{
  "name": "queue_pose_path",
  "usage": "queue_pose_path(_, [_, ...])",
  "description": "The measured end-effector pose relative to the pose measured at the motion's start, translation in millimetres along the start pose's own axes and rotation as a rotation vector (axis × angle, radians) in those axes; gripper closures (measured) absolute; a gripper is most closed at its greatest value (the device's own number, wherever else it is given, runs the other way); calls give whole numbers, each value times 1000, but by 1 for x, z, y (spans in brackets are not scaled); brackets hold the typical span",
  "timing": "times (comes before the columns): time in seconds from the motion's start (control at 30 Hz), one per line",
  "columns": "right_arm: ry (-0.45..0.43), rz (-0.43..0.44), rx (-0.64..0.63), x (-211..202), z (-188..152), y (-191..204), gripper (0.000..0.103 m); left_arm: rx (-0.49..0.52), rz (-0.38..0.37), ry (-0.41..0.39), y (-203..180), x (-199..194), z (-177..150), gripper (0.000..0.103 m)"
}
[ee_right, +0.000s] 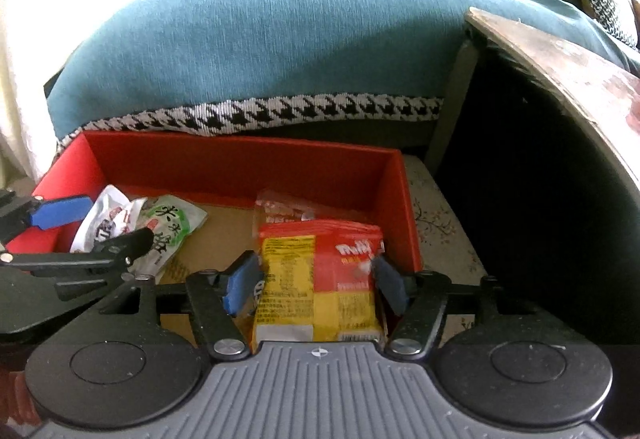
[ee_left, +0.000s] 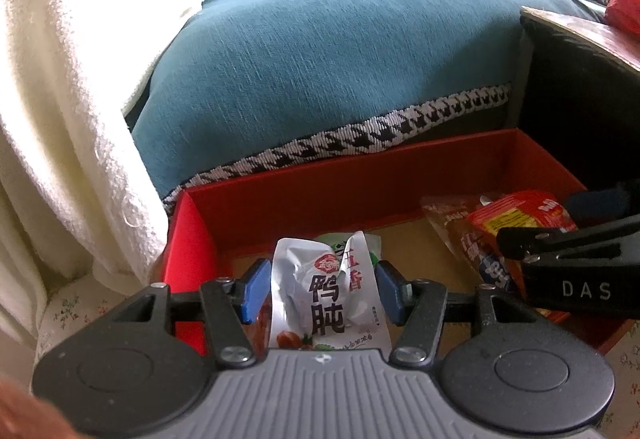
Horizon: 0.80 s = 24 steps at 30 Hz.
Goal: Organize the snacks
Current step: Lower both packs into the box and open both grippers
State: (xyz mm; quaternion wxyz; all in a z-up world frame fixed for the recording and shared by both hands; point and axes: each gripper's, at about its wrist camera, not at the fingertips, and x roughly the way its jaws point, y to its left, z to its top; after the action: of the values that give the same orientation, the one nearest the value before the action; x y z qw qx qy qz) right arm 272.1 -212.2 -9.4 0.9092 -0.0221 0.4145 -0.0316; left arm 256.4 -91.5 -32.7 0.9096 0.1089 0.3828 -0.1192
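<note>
Open red cardboard box (ee_left: 304,195) with a brown floor, standing in front of a sofa draped in a teal blanket with a houndstooth border (ee_left: 320,51). Left tool (ee_left: 320,285): blue pads either side of a crumpled white foil snack pouch with black characters (ee_left: 324,291), which lies at the box's near left; whether the pads press it cannot be told. Beside that pouch, a green-and-white packet (ee_right: 176,227). Right tool (ee_right: 316,279): jaws released, pads flanking but not gripping a red-and-yellow snack packet (ee_right: 320,279) at the box's near right, with a clear red-printed wrapper (ee_right: 280,209) behind it
</note>
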Motion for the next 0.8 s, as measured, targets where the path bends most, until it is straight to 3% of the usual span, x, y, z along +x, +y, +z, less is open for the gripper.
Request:
queue_pose_path(0.4, [-30,8,-1,-11,2,1,27,5,13,-24,1,-15,1,52])
queue_pose_path(0.53, [-46,11,-2,-17,2,2,26,-1,15,-45,4,-24,2,43])
queue_pose_path(0.8, [-57,15,-7,-25,2,5,25,-16,25,-84,8,-35,3,43])
